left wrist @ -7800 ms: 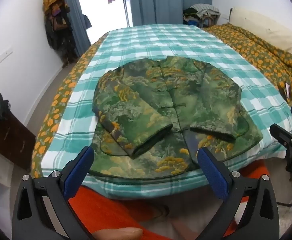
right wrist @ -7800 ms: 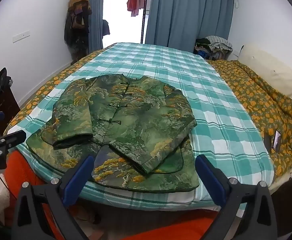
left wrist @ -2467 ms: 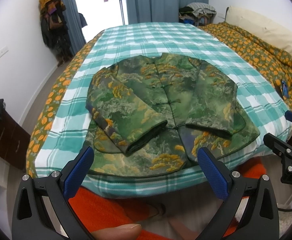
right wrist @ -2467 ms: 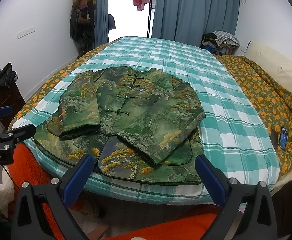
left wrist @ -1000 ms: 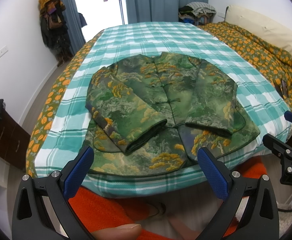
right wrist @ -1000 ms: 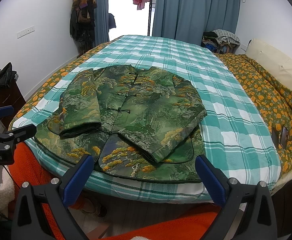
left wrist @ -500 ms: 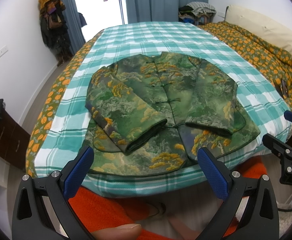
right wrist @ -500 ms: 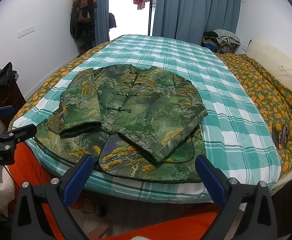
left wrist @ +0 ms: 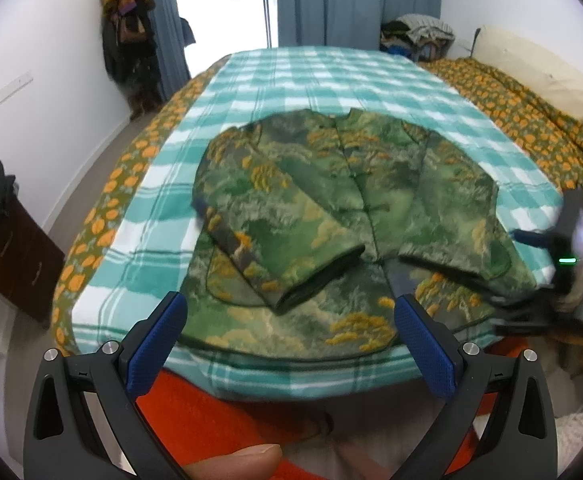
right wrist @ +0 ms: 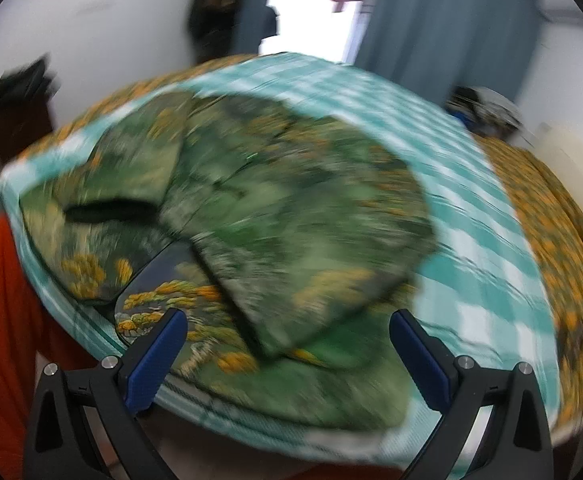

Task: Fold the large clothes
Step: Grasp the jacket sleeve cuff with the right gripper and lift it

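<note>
Near bed edge: the checked teal blanket (left wrist: 311, 76) drops off just below the jacket's hem; an orange cloth (left wrist: 227, 412) hangs under it, close to the grippers.
Open room, far: a long bare stretch of blanket runs beyond the collar toward the blue curtains (left wrist: 355, 0).
Open room, left: a band of blanket lies left of the jacket, then a strip of orange-flowered quilt (left wrist: 103, 216) along the bed's left edge, then floor and a dark cabinet (left wrist: 7, 248) by the white wall.
Open room, right: a narrower band of blanket, then the same flowered quilt heaped up to a cream pillow (left wrist: 539, 68).
Jacket: a green jacket (left wrist: 343, 216) with yellow tree patterns lies flat, front up, collar far, hem near, on the near part of the bed; both sleeves are folded across the front, cuffs pointing to the middle, the left sleeve lying over the closure line.
Left gripper (left wrist: 291, 344): blue-padded fingers spread wide, empty, hanging just off the near bed edge in front of the hem, touching nothing.
Right gripper (right wrist: 287, 344): fingers spread wide, empty, close over the jacket's near right hem; the view is heavily blurred, so contact cannot be told. In the left view it shows smeared at the bed's right corner (left wrist: 547, 284).
</note>
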The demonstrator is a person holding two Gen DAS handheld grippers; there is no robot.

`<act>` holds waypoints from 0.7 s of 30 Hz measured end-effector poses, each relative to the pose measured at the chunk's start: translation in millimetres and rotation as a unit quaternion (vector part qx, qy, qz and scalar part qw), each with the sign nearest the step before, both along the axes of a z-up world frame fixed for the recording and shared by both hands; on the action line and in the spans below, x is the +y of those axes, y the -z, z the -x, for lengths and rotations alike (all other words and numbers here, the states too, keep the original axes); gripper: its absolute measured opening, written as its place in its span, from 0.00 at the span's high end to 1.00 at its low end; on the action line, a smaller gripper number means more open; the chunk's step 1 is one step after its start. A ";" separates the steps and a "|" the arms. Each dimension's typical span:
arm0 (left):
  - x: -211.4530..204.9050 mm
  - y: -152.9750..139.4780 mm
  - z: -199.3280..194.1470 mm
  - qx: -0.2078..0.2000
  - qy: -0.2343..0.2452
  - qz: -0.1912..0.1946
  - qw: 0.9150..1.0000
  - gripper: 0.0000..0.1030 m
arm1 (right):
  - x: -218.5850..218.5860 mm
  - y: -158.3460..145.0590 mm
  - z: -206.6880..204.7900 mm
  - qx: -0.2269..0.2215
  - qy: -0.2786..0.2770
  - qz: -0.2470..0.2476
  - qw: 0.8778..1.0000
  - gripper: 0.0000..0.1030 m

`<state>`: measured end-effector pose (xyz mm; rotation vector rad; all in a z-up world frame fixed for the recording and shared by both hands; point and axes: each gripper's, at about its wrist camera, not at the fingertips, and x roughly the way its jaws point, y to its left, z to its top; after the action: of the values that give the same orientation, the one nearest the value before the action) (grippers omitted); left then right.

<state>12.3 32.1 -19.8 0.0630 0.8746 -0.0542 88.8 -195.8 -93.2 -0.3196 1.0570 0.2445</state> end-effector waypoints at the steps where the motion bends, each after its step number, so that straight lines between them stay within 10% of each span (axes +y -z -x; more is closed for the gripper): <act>1: 1.2 0.7 0.8 0.002 -0.001 0.002 1.000 0.00 | 10.3 16.6 -9.1 0.006 -0.016 0.007 1.000 0.01; 5: 10.2 -0.2 6.3 0.003 -0.007 0.006 1.000 0.00 | 22.7 65.7 -40.5 0.034 -0.016 0.033 0.999 0.11; 8: 17.3 1.8 7.7 0.003 -0.019 0.000 1.000 0.00 | 2.9 69.2 -55.8 0.067 0.038 -0.024 0.997 0.68; 10: 21.1 6.7 5.7 0.008 -0.026 -0.007 1.000 0.00 | -11.6 42.4 -52.6 0.054 0.073 -0.066 0.994 0.87; 15: 20.7 20.1 -6.7 0.025 -0.019 -0.026 0.999 0.00 | -62.5 -37.3 -38.1 -0.019 0.127 -0.110 0.986 0.89; 21: 24.4 20.1 -20.6 -0.005 -0.025 -0.053 0.998 0.00 | -183.7 -121.6 -38.0 -0.138 0.226 -0.018 0.964 0.89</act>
<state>32.8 56.5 -39.9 0.1394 0.8680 0.0392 126.8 -379.5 28.4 -0.0692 0.8203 -0.1883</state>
